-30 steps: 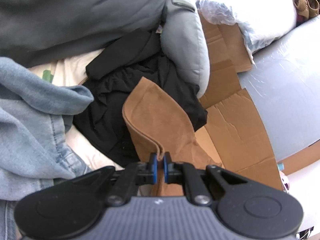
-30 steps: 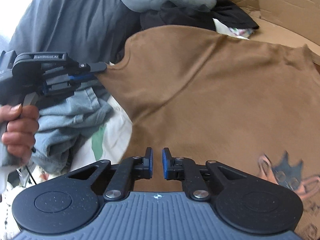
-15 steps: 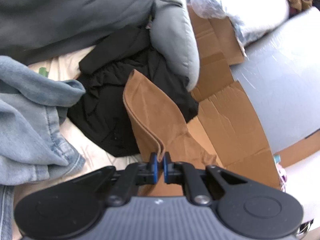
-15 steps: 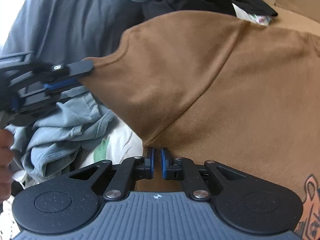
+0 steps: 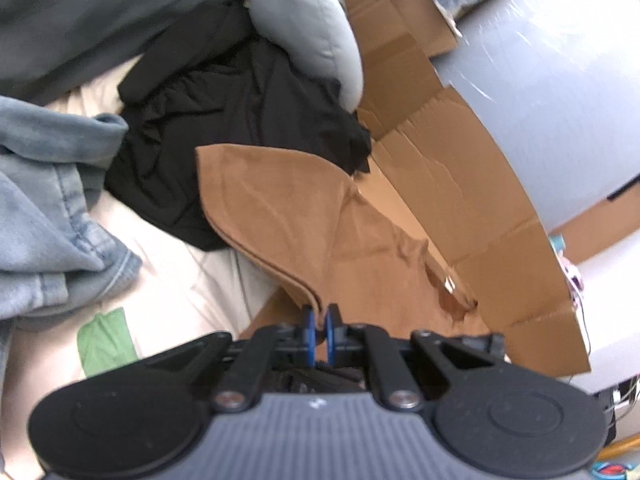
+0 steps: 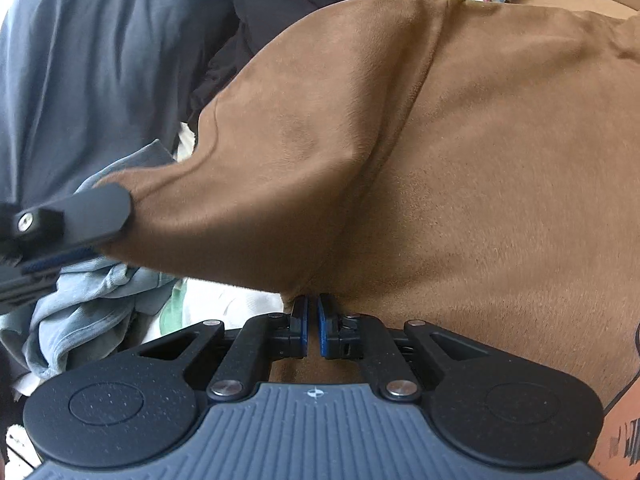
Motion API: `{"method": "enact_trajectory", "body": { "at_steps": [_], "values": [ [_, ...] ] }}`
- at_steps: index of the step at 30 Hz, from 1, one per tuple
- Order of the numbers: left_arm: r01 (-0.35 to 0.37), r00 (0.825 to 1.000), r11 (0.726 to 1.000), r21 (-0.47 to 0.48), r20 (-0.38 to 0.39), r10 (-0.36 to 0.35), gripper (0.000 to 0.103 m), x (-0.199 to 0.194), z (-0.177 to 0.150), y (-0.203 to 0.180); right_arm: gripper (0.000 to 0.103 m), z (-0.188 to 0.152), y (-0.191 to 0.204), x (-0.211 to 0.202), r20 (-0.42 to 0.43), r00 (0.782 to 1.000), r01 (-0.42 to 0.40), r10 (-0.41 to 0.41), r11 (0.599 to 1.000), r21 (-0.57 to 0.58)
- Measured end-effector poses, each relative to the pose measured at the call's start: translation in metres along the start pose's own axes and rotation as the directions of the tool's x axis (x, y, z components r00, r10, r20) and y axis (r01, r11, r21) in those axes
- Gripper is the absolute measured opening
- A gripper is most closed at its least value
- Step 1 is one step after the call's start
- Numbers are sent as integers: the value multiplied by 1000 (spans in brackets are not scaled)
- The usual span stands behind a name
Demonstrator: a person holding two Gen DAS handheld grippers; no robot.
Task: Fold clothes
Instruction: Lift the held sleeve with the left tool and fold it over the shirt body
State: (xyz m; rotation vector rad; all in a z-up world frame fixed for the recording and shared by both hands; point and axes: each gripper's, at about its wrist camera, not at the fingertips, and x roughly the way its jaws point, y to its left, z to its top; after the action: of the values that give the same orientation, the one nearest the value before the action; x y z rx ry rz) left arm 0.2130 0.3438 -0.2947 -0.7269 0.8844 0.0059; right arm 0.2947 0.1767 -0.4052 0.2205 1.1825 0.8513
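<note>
my left claw (image 5: pixel 319 322): clamped shut on the hem edge of the brown shirt (image 5: pixel 320 236)
my right claw (image 6: pixel 312 322): jaws just eased a bit wider, a fold of the brown shirt pinched between the pads
brown shirt: stretched between both claws, far part lying on the flattened cardboard (image 5: pixel 472 184); printed graphic (image 6: pixel 624 432) at lower right in the right view
black garment (image 5: pixel 224 120): crumpled behind the shirt
denim piece (image 5: pixel 44 208): heaped at left on the pale bedding (image 5: pixel 180 272)
grey cushion (image 5: pixel 312 28): beside the black garment
</note>
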Motion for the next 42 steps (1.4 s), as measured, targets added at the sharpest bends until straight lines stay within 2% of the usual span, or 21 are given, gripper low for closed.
{"method": "enact_trajectory", "body": {
  "at_steps": [9, 14, 15, 16, 18, 20, 24, 28, 33, 37, 42],
  "values": [
    [-5, 1000, 1000, 2, -27, 5, 5, 8, -9, -2, 9, -6, -9, 5, 30, 999, -33, 32, 999, 20],
    [-8, 999, 999, 45, -35, 10, 5, 12, -8, -6, 12, -7, -11, -6, 31, 999, -43, 43, 999, 9],
    [-8, 999, 999, 52, -34, 10, 5, 12, -8, -7, 20, -7, -10, -10, 27, 999, -42, 42, 999, 1],
    [-8, 999, 998, 58, -33, 10, 5, 13, -7, -8, 33, -7, -10, -14, 26, 999, -43, 43, 999, -10],
    [-8, 999, 998, 67, -34, 11, 5, 13, -8, -10, 44, -10, -9, -25, 36, 998, -54, 56, 998, -36],
    [-10, 999, 996, 84, -36, 13, 5, 15, -10, -13, 45, -16, -11, -37, 40, 998, -40, 43, 998, -52],
    [-36, 997, 982, 186, -53, 47, 5, 24, -20, -27, 46, -17, -21, -62, -10, 1000, -22, 21, 990, -137],
    [-81, 990, 942, 325, -81, 113, 5, 41, -40, -41, 46, -10, -39, -88, -40, 998, 38, -44, 988, -152],
    [-126, 977, 857, 500, -89, 195, 6, 58, -67, -58, 46, 2, -53, -134, -97, 983, 127, -157, 957, -259],
    [-139, 971, 805, 576, -82, 226, 6, 65, -81, -72, 46, 23, -60, -176, -70, 977, 180, -203, 950, -254],
    [-170, 950, 750, 639, -96, 297, 11, 74, -92, -80, 51, 34, -61, -222, -39, 973, 213, -226, 954, -209]
  ]
}}
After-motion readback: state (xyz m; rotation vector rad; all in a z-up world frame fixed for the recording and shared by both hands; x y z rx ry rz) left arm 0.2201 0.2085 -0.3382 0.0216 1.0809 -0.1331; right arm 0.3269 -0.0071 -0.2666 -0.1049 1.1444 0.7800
